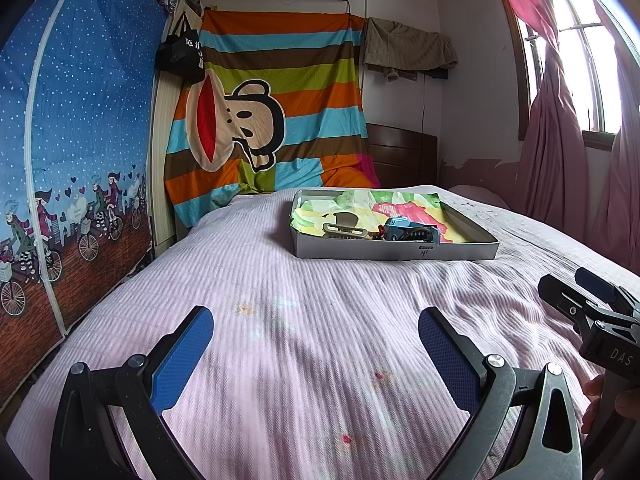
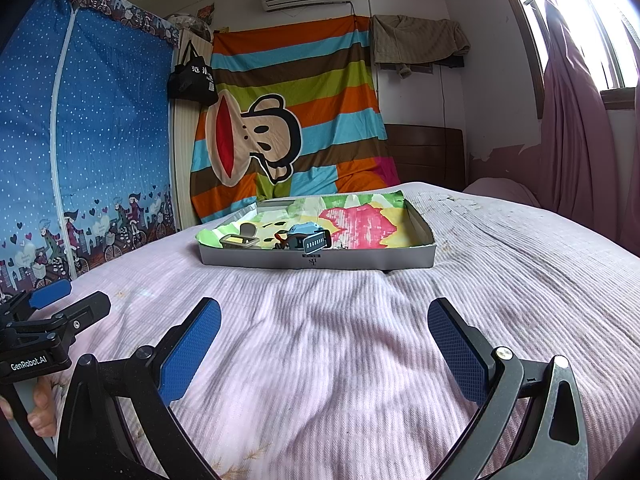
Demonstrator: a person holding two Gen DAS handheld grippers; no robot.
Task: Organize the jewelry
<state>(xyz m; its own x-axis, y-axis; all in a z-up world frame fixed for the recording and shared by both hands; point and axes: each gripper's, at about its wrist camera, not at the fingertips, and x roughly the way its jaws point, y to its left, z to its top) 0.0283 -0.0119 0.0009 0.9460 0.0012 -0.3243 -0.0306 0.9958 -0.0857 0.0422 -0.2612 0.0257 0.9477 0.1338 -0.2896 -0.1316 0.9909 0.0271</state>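
A shallow grey box (image 1: 394,254) (image 2: 316,262) lined with a bright printed cloth sits on the bed ahead of both grippers. Inside it lie a beige hair claw clip (image 1: 345,229) (image 2: 240,240), a blue hair clip (image 1: 398,227) (image 2: 306,236) and small dark pieces beside it. My left gripper (image 1: 316,330) hovers open and empty over the pink bedspread, well short of the box. My right gripper (image 2: 324,324) is also open and empty, at a similar distance from the box. Each gripper shows at the edge of the other's view.
The pink ribbed bedspread (image 1: 280,340) covers the bed. A blue fabric wardrobe (image 1: 72,140) stands on the left. A striped monkey-print sheet (image 1: 272,112) hangs behind the bed. A window with pink curtains (image 1: 560,120) is on the right. A hand (image 2: 40,412) holds the left gripper's handle.
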